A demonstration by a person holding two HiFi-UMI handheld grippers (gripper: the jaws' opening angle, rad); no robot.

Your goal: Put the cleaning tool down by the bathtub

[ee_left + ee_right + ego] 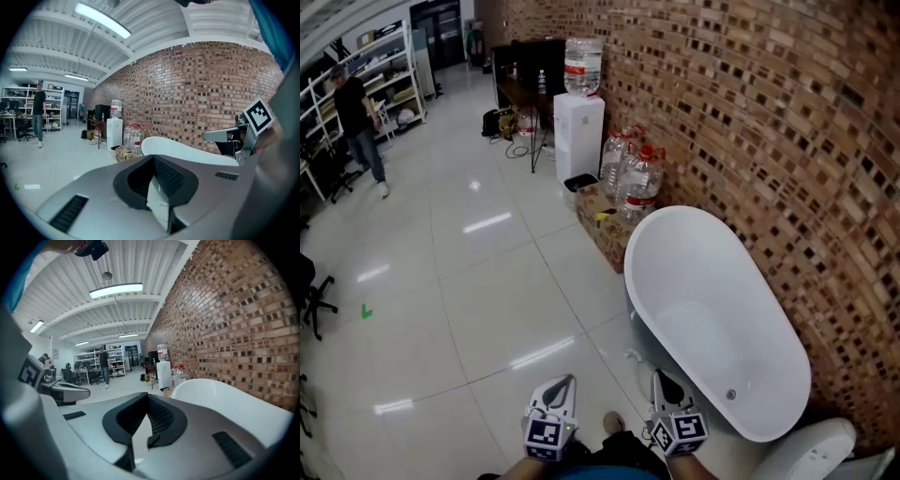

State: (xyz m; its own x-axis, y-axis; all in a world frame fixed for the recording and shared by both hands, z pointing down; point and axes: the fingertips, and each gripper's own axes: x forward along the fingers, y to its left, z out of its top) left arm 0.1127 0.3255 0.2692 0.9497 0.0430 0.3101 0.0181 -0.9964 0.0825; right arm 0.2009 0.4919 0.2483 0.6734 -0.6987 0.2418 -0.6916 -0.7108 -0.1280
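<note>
The white oval bathtub (pixel 712 319) stands against the brick wall at the right of the head view; it also shows in the left gripper view (pixel 187 151) and the right gripper view (pixel 229 401). My left gripper (pixel 566 382) and right gripper (pixel 660 377) hang side by side over the floor tiles, just off the tub's near end. Each one's jaws are shut with nothing between them, as the left gripper (pixel 153 159) and right gripper (pixel 147 397) show in their own views. I see no cleaning tool in any view.
Beyond the tub a cardboard box (pixel 602 225), big water bottles (pixel 636 178) and a water dispenser (pixel 579 122) line the brick wall (pixel 787 122). A desk (pixel 523 89) stands further back. A person (pixel 356 117) is by shelves at far left. A white fixture (pixel 811 452) sits at bottom right.
</note>
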